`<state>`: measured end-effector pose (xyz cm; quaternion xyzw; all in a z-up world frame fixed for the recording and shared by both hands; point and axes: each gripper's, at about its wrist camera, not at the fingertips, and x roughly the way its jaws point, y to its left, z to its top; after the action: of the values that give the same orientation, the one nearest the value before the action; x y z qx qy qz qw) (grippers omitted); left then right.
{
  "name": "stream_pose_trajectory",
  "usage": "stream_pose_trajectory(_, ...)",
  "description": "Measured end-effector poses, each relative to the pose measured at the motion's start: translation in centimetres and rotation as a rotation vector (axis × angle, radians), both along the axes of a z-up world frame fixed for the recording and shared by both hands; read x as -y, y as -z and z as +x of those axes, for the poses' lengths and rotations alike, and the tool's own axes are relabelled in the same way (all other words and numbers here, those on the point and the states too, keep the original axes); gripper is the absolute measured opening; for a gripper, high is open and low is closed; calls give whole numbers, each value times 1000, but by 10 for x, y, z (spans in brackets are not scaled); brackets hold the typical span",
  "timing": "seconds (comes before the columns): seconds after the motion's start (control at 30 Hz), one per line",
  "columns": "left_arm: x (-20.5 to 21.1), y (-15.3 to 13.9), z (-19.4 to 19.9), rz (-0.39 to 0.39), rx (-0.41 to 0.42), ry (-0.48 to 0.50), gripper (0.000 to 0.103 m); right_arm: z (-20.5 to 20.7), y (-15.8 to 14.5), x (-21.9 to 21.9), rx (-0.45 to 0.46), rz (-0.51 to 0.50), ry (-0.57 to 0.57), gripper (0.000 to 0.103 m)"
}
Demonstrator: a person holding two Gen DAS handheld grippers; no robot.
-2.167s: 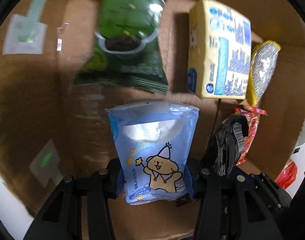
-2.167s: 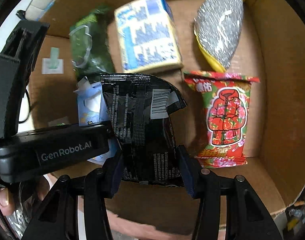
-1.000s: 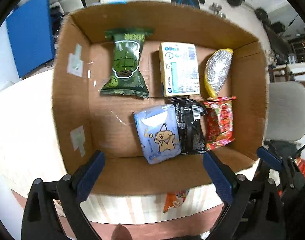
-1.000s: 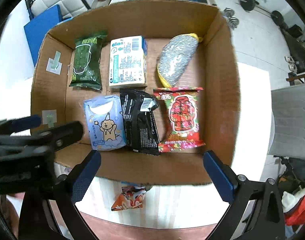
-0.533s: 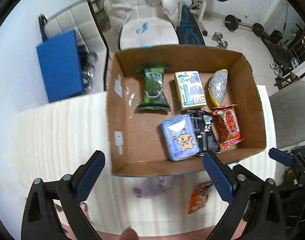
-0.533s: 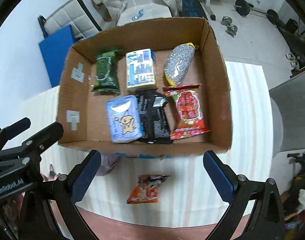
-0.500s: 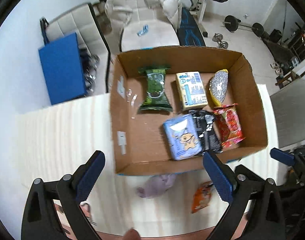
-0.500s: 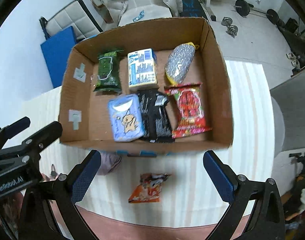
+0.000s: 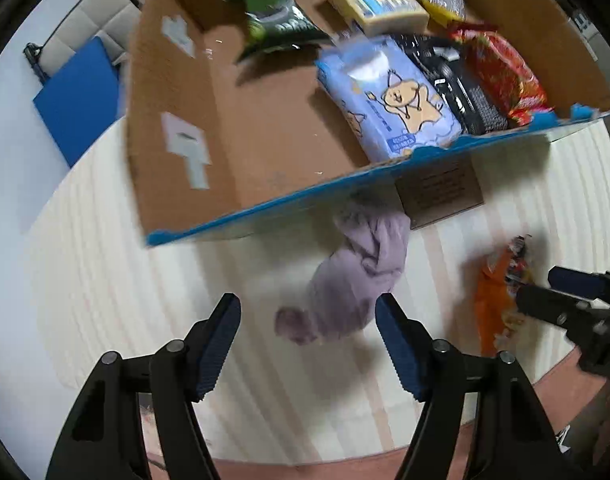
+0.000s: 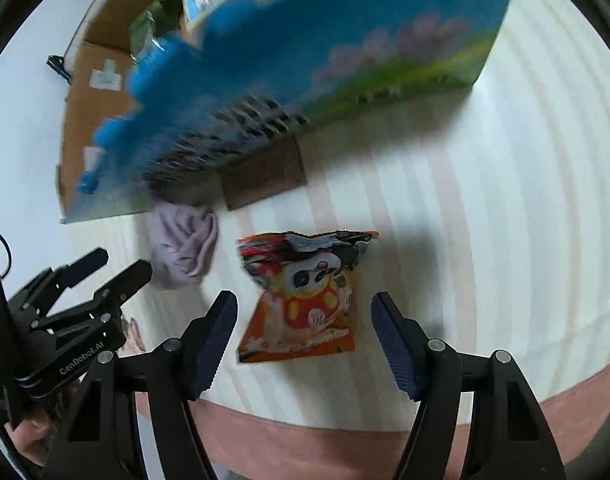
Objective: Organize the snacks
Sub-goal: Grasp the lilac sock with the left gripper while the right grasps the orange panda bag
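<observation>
left tool (image 9: 307, 328): jaws apart, lined up on purple pouch (image 9: 345, 288) by the tabletop's front edge
right tool (image 10: 303, 330): apart too, straddling orange bag (image 10: 305, 300) for my grab

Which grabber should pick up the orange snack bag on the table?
Probably the right gripper. It is open, and the orange snack bag lies right between its fingers. The left gripper, also open, faces the purple pouch instead.

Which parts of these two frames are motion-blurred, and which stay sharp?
Right wrist: the cardboard box front is heavily smeared, the orange snack packet mildly soft. Left wrist: box rim and lilac pouch slightly blurred. Each view's own hand-held gripper stays sharp.
</observation>
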<state>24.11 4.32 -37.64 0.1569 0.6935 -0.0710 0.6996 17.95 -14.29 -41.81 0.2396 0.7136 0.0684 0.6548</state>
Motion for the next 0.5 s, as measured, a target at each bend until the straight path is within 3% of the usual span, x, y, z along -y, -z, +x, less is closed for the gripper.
stream_pose_trajectory(0.1,12,24,6,12,-53,44,68,-1,19,-7,-28,21,-4,72)
stream_pose_trajectory(0.2,24,42,8,33,-78,90,68,-6,25,-13,-29,5,-14,57)
stream_pose_trajectory(0.27,28,49,7,14,-90,86,68,-11,21,-15,-24,-25,-36,54)
stream_pose_trajectory(0.37,26,52,6,-23,-95,35,45,-19,13,-17,-24,-80,-78,52)
stream_pose_trajectory(0.5,7,52,-3,-119,-156,-141,44,-32,1,-6,-16,-162,-121,52)
